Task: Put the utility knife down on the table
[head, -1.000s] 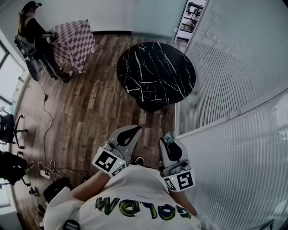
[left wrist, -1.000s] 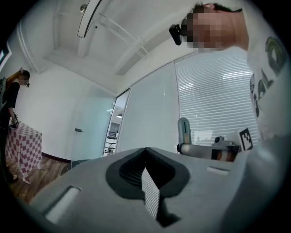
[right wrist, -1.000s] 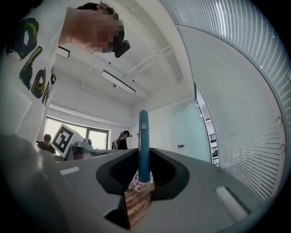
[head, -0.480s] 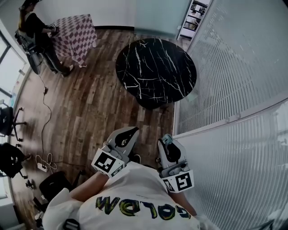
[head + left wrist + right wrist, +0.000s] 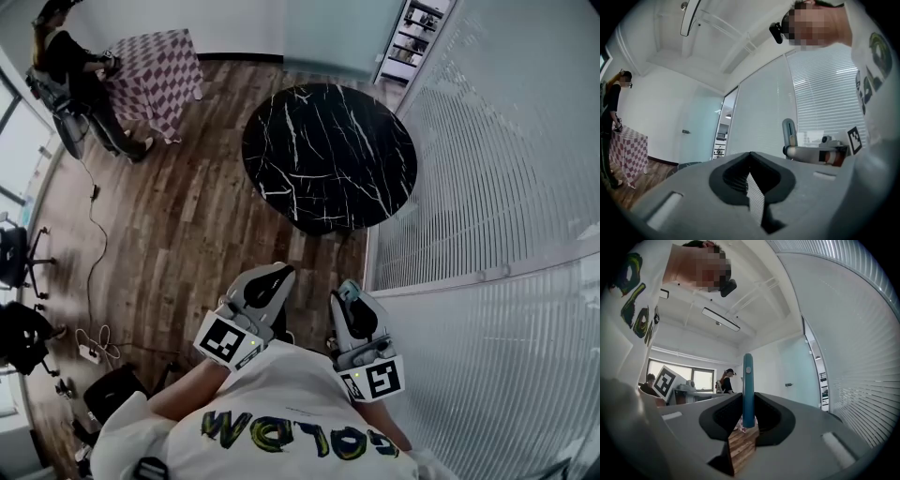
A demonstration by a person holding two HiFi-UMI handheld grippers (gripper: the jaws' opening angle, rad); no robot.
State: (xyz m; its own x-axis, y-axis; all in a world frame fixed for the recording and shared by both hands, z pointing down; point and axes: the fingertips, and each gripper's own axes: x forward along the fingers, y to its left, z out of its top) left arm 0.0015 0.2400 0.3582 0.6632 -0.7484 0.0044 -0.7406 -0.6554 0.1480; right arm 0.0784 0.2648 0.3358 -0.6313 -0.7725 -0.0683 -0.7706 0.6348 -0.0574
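Observation:
The utility knife [image 5: 748, 389] is a slim teal bar standing upright between the pads of my right gripper [image 5: 746, 420], which is shut on it. In the head view only its teal tip [image 5: 348, 287] shows at the front of the right gripper [image 5: 351, 298], held close to the person's chest. My left gripper [image 5: 269, 284] is beside it; its jaws stand a narrow slit apart with nothing between them [image 5: 752, 185]. From the left gripper view the knife [image 5: 788, 134] sticks up from the right gripper. The round black marble table [image 5: 328, 155] lies ahead, apart from both grippers.
A glass wall with blinds [image 5: 487, 169] runs close along the right. Wooden floor [image 5: 197, 234] lies between me and the table. At the far left a person [image 5: 70, 70] stands by a checkered-cloth table [image 5: 155, 75]. Office chairs [image 5: 14, 262] and a power strip [image 5: 91, 354] are at the left.
The whole view has shifted slightly, and the black table sits a little nearer and larger. Both grippers keep their places by the chest, the knife still in the right one.

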